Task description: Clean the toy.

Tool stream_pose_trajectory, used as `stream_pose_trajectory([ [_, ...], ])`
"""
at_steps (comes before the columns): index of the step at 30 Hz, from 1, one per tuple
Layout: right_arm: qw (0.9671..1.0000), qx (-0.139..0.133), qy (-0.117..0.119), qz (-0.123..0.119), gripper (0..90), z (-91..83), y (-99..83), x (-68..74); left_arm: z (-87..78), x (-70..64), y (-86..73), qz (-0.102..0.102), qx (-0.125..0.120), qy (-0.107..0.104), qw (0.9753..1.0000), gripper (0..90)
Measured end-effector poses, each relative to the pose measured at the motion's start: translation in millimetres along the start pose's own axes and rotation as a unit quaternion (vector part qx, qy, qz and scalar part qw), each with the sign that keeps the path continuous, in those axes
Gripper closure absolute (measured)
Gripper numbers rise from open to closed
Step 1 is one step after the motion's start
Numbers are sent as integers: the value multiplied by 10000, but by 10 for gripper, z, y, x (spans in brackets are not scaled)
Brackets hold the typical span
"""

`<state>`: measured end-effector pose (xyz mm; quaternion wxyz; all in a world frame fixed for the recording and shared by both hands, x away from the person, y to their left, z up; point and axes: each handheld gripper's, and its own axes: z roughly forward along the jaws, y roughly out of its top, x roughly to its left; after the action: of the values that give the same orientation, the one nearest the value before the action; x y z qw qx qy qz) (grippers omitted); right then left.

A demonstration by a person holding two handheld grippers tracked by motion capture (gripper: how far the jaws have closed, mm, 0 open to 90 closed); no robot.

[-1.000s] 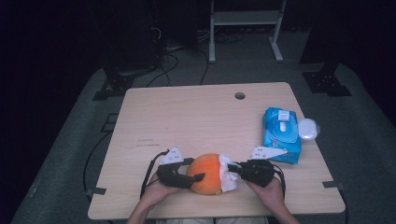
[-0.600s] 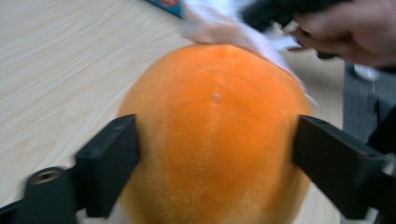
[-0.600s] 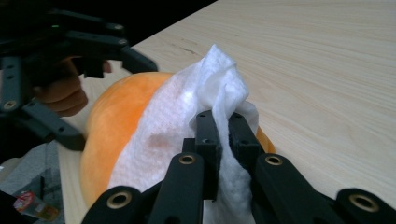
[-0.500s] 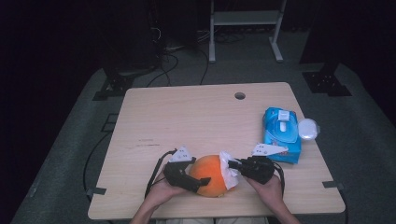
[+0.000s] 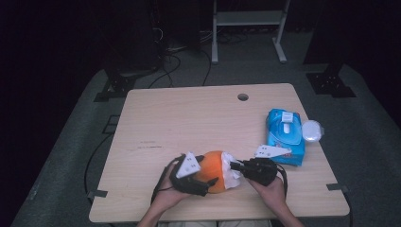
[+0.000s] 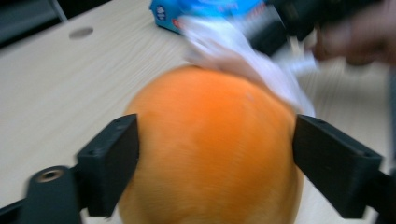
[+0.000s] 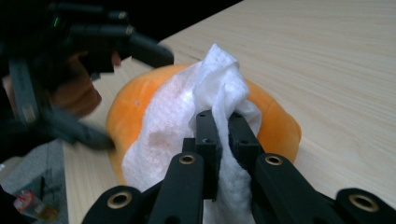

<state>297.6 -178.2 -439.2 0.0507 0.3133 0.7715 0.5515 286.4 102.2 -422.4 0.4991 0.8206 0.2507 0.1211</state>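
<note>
An orange ball-shaped fruit (image 5: 213, 170) rests near the table's front edge. My left gripper (image 5: 201, 177) clamps it from the left, its jaws pressing both sides of the orange fruit (image 6: 210, 149). A white wipe (image 5: 231, 172) lies against the fruit's right side. My right gripper (image 5: 235, 166) is shut on that white wipe (image 7: 205, 107), which drapes over the orange fruit (image 7: 275, 126). In the right gripper view my right gripper (image 7: 223, 119) pinches a bunched fold of the wipe.
A blue pack of wet wipes (image 5: 285, 135) lies at the table's right, with a small white round lid (image 5: 312, 130) beside it. A cable hole (image 5: 243, 97) sits near the far edge of the wooden table (image 5: 189, 118). Floor cables and a metal stand lie beyond.
Both grippers and the fruit have shifted slightly right and nearer the front edge. The left gripper has turned around the fruit. The wipe stays pressed on its right side.
</note>
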Motion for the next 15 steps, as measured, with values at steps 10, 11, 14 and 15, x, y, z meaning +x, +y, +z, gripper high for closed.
stream_pose_trajectory([
  [10, 9991, 30, 89, -411, 841, 56, 98, 215, 28, -81, -19, 327, 180, 53, 9993, 253],
  [11, 9996, 18, 34, -286, 841, 32, 78, 148, 13, -56, -20, 273, 157, 33, 9995, 240],
  [14, 9996, 59, -195, -188, 841, -9, 41, 51, 14, -5, -21, 42, 146, -6, 9999, 206],
  [15, 9997, 42, -185, -119, 841, -10, 37, 41, 32, -21, -23, 91, 146, 27, 9998, 223],
])
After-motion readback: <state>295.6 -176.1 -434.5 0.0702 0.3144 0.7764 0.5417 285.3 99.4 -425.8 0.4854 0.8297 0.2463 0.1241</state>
